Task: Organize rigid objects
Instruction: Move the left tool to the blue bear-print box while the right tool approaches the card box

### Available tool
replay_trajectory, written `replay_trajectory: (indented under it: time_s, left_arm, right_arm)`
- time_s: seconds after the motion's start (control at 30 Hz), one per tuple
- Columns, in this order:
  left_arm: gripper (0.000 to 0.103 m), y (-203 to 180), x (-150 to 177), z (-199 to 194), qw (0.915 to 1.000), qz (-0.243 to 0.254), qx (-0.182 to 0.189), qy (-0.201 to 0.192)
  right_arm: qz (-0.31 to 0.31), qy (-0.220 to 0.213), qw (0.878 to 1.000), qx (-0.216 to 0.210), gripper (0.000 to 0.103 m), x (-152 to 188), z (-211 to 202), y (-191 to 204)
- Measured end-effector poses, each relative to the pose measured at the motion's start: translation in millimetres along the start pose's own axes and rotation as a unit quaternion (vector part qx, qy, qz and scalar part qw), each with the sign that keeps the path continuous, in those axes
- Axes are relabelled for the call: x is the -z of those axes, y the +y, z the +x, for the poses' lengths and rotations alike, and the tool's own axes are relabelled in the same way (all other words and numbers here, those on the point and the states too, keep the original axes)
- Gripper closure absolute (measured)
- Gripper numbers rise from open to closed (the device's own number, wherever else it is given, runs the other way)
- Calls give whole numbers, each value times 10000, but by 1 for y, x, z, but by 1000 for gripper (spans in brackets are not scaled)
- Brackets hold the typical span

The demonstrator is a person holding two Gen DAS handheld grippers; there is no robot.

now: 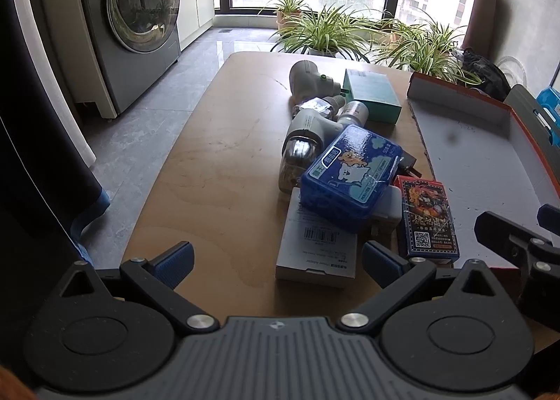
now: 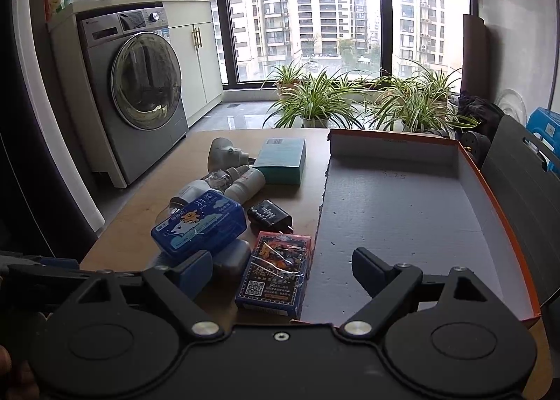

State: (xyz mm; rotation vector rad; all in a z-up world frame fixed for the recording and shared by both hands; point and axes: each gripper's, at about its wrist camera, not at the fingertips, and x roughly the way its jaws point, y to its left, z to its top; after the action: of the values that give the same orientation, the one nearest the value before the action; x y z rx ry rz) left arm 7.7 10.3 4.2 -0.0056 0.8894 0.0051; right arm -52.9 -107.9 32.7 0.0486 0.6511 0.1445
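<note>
A pile of objects lies on the wooden table (image 1: 217,161): a blue cartoon box (image 1: 350,172) (image 2: 199,226), a playing-card pack (image 1: 428,221) (image 2: 276,274), a white flat box (image 1: 316,246), a black charger plug (image 2: 269,216), a teal box (image 1: 372,95) (image 2: 281,160), small bottles (image 1: 353,111) (image 2: 245,183) and grey-white bulb-like pieces (image 1: 313,79). An orange-edged tray (image 1: 490,154) (image 2: 402,221) sits to the right, empty. My left gripper (image 1: 276,258) is open in front of the white box. My right gripper (image 2: 281,268) is open, with the card pack between its fingers' line.
A washing machine (image 2: 140,98) and cabinets stand at the left. Potted plants (image 2: 350,102) line the window beyond the table. A dark chair back (image 2: 521,172) and a blue stool (image 2: 546,126) are to the right of the tray.
</note>
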Motion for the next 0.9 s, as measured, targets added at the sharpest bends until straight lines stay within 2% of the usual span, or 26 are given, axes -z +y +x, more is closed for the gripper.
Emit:
replay_trajectory:
  time_s: [0.9]
  left_arm:
    - [0, -7, -6, 10, 9998, 117, 122, 74]
  right_arm:
    - [115, 146, 9998, 65, 1, 0, 12, -10]
